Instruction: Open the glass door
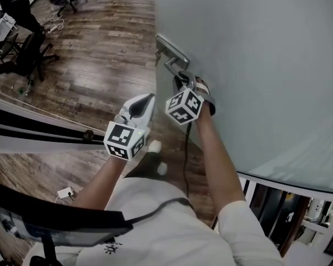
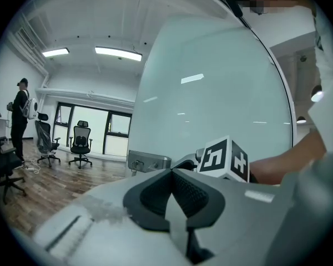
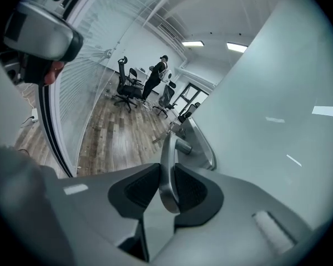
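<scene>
The frosted glass door (image 1: 255,65) stands at the right, swung away from its frame. Its metal lever handle (image 1: 176,66) sticks out from a lock plate (image 1: 171,47) at the door's edge. My right gripper (image 1: 184,81) is shut on the end of that lever; in the right gripper view the lever handle (image 3: 167,159) runs upright between the dark pads (image 3: 143,190), which press on both of its sides. My left gripper (image 1: 146,101) hangs in the air just left of the right one, shut with nothing in it. Its pads (image 2: 197,193) meet. The door (image 2: 211,93) fills the left gripper view.
A wooden floor (image 1: 100,49) stretches left of the door. Office chairs (image 1: 22,54) and a person in black (image 1: 16,7) are at the far left. A glass partition with a dark floor track (image 1: 39,129) runs across at the left. A white plug (image 1: 65,193) lies on the floor.
</scene>
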`<state>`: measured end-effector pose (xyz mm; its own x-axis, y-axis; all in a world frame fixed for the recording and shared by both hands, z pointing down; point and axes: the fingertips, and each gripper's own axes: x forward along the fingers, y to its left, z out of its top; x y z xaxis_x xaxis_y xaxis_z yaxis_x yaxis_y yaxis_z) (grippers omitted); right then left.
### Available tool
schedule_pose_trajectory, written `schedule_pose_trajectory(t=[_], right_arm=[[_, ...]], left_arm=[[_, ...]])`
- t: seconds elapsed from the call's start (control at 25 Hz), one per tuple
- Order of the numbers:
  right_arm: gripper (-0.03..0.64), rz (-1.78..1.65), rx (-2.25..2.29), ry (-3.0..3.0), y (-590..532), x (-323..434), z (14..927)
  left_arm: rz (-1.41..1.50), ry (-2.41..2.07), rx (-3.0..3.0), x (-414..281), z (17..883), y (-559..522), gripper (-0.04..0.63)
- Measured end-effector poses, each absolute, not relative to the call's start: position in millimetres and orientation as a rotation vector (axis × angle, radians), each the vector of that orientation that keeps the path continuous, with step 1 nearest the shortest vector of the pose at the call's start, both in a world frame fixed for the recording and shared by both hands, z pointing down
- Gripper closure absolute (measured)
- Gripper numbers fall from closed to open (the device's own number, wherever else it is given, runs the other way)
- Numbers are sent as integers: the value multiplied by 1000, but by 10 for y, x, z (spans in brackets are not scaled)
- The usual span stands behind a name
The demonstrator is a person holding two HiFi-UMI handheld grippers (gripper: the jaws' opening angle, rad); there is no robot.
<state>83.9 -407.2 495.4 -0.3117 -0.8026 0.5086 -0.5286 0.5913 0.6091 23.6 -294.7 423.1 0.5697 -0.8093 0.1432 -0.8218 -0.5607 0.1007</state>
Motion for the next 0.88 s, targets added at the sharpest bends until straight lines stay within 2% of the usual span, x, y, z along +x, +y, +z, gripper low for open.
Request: schedule_pose_trajectory(t=[0.36,0.6,0.88], right_arm=[[525,-370,1150,-1955,-4542,1166,4931],[525,-315,1190,-1940,-5171,1628,5007],[526,-277,1263,-1885,-5502,2045,4981]], left_arm=[[69,-1293,2691,503,4159,-3515,595],[48,-1256,2697,964,4178,-4331,595],[15,-1151,2726,1277,4139,-4670,595]])
